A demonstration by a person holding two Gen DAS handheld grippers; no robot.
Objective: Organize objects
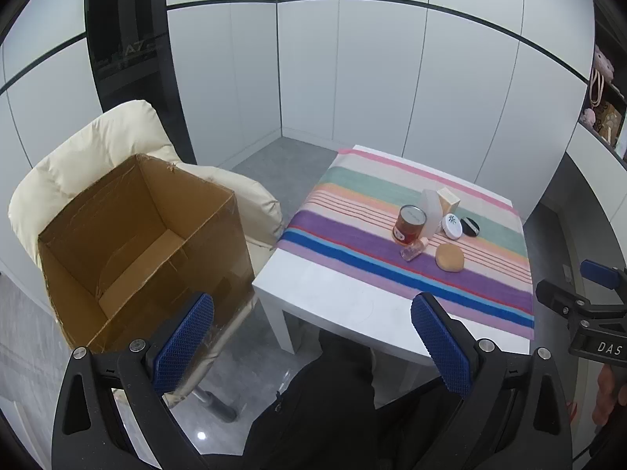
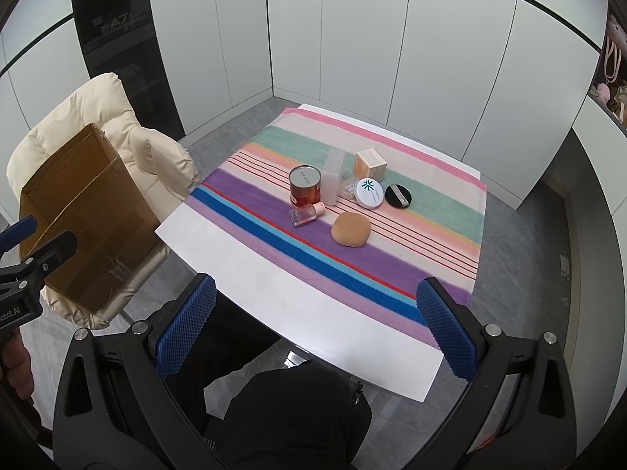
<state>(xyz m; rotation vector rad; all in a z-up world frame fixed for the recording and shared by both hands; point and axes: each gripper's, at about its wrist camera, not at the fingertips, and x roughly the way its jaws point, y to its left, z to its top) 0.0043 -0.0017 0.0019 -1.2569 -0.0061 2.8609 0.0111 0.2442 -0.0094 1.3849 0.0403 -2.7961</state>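
Well beyond both gaping tongs (image 2: 315, 327), perhaps seven objects (image 2: 335, 192) cluster.

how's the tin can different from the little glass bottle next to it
The can stands upright; the bottle lies on its side. The can is opaque, with a red-brown label and silver lid; the bottle is clear glass with a pink cap. The can is clearly bulkier. Both rest on the striped cloth, close together.

a home room: white wardrobe panels (image 2: 352, 58), cream padded chair (image 1: 98, 149).
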